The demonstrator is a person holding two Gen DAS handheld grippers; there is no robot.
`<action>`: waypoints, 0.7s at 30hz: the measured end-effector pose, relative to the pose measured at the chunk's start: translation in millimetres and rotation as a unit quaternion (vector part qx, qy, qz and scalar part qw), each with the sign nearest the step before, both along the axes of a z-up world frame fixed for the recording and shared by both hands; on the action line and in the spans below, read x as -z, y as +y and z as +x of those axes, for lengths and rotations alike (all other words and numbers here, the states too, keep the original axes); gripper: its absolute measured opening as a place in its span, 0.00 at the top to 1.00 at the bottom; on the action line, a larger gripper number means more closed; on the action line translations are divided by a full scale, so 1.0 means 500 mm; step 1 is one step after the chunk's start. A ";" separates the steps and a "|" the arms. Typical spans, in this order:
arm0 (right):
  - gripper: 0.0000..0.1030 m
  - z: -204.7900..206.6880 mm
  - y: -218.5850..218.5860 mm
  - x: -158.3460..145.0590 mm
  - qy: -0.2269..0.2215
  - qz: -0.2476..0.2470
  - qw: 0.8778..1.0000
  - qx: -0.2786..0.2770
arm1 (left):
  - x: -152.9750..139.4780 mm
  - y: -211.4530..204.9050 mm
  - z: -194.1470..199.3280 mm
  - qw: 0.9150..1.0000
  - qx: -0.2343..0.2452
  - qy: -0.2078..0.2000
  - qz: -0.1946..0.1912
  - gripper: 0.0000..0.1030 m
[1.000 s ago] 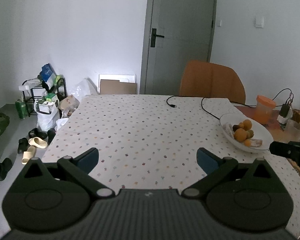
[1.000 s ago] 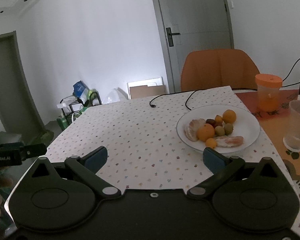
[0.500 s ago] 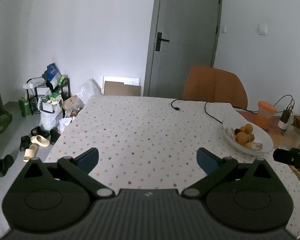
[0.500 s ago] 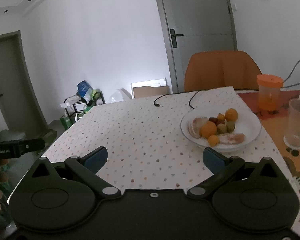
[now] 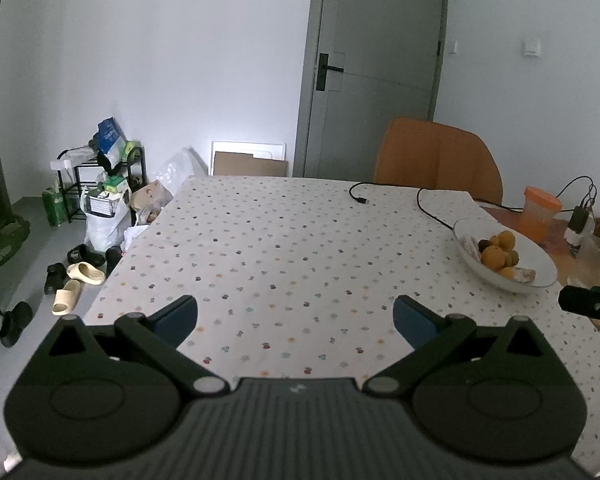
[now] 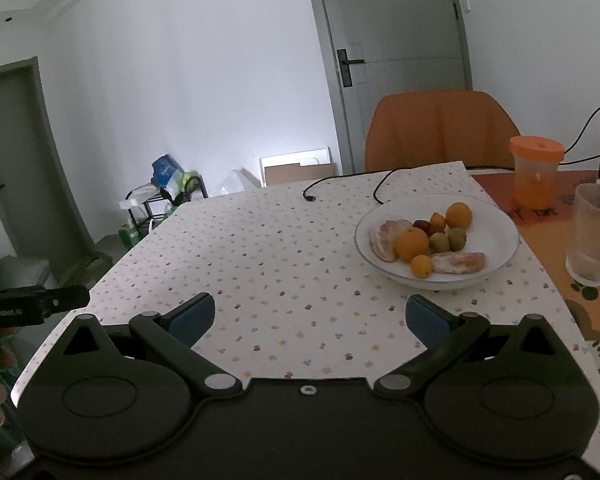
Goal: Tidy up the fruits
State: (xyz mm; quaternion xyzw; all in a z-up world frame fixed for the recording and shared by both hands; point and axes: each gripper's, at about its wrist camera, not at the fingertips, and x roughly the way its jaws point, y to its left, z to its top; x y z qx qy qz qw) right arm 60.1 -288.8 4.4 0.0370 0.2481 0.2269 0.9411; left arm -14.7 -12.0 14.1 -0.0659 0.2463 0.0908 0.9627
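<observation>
Left gripper [image 6: 34,304] — lettering illegible

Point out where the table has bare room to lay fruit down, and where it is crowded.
Free: the dotted tablecloth from its left edge across to the white plate, and between the black cable and both open grippers. Crowded: the right end, where the plate, the orange-lidded jar and the clear glass stand close together.

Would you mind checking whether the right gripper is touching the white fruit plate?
Apart. The right wrist view shows the right gripper, open and empty, with patterned tablecloth visible between its fingertips and the white fruit plate.
</observation>
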 end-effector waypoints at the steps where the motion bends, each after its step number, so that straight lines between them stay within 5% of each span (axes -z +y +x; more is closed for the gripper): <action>1: 0.00 0.000 0.000 -0.001 -0.001 -0.001 1.000 0.000 | 0.001 0.000 0.000 1.000 0.000 0.001 0.001 0.00; 21: 0.00 0.001 -0.001 -0.004 -0.003 -0.001 1.000 0.000 | 0.006 -0.016 0.001 1.000 0.017 0.009 -0.002 0.00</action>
